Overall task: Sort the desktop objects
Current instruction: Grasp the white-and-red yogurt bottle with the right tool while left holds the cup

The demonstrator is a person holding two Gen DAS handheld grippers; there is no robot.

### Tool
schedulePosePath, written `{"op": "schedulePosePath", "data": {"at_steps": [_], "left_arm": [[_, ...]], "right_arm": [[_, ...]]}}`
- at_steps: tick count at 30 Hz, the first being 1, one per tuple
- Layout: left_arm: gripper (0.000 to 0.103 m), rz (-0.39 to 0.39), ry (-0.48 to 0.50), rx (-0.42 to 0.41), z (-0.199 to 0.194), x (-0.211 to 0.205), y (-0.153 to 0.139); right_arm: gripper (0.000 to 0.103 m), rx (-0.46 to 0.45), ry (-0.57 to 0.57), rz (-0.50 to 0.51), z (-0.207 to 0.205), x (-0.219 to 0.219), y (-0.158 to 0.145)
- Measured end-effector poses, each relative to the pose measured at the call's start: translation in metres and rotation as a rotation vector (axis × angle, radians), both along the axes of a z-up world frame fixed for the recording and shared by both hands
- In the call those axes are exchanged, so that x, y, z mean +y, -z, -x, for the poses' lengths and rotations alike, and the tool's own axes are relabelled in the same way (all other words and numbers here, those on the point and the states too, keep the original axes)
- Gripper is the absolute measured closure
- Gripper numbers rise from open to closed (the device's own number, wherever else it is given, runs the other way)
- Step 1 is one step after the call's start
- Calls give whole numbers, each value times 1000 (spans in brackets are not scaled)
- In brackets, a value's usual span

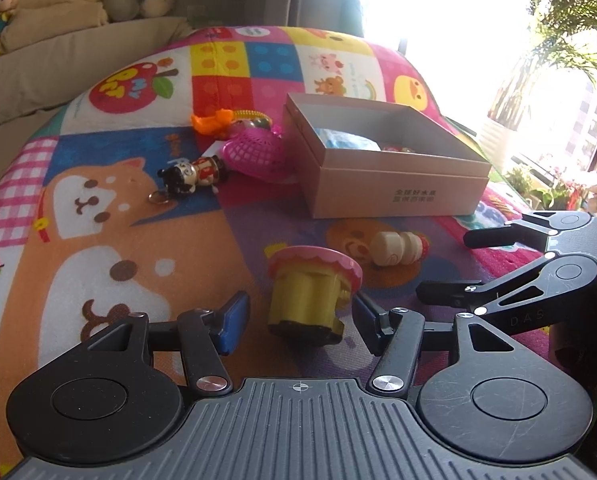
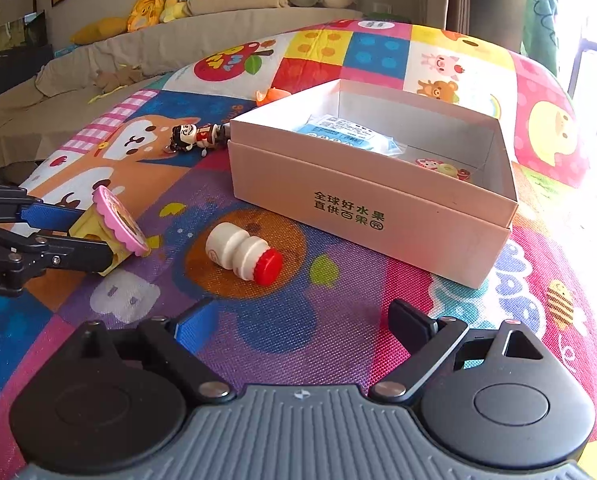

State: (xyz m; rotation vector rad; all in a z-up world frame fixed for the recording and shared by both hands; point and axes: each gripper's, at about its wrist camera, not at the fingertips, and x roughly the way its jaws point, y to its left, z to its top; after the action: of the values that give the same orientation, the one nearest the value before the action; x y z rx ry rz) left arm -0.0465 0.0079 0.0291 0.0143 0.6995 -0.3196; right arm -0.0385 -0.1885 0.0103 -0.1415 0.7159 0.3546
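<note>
We count two grippers. The left gripper [image 1: 298, 318] is spread wide with its blue-padded fingers on either side of one yellow toy cup with a pink scalloped rim [image 1: 312, 294], which lies tipped on the mat at lower centre of the left wrist view; whether the pads touch it we cannot tell. The right gripper [image 2: 306, 320] is also spread, holding nothing, low in its own frame over bare mat.

We see one white toy bottle with a red cap [image 2: 240, 254] lying on its side at the centre of the right wrist view, between the cup and one open cardboard box [image 2: 378, 216]. The box fills the centre right and holds one blue-and-white packet [image 2: 346, 134] plus a small colourful item we cannot make out. Left of the box lie one doll keychain [image 1: 192, 176], one pink mesh basket [image 1: 254, 154] and one orange toy [image 1: 212, 120], clustered near each other.

Everything sits on a colourful cartoon play mat [image 1: 98, 240]. Beyond it, at upper left, runs a beige sofa [image 2: 178, 48] with several plush toys; bright windows and a palm plant [image 1: 570, 20] fill the upper right.

Open mat lies in front of the box and around the bottle; the box's near wall bounds that room at upper right.
</note>
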Motion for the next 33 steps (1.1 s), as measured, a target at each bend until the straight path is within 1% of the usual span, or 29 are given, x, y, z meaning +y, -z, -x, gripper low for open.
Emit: {"op": "schedulePosePath", "data": {"at_steps": [1, 2, 3, 5, 7, 9, 15, 19, 25, 28, 33], "left_arm": [[25, -7, 11, 1, -4, -2, -1], [22, -14, 27, 0, -9, -5, -2], [22, -23, 48, 5, -16, -10, -1], [25, -41, 70, 28, -28, -19, 0], [34, -58, 86, 41, -35, -24, 1], [42, -76, 82, 32, -37, -27, 1], [43, -23, 58, -47, -20, -17, -11], [43, -9, 31, -41, -17, -11, -6], [43, -7, 24, -40, -12, -9, -2], [43, -8, 3, -35, -18, -8, 0], [42, -14, -30, -54, -34, -7, -1]], "right_arm": [[11, 1, -4, 1, -1, 2, 0], [10, 2, -6, 2, -1, 3, 0], [10, 1, -5, 5, -1, 3, 0], [9, -3, -2, 10, 0, 4, 0], [8, -5, 4, 10, 1, 4, 0], [8, -6, 10, 6, 2, 2, 0], [7, 6, 14, -11, 0, 0, 1], [6, 7, 11, -11, 0, -1, 1], [6, 7, 11, -10, 0, -1, 1], [6, 7, 10, -9, 0, -1, 1], [5, 6, 13, -7, 0, 0, 1]]}}
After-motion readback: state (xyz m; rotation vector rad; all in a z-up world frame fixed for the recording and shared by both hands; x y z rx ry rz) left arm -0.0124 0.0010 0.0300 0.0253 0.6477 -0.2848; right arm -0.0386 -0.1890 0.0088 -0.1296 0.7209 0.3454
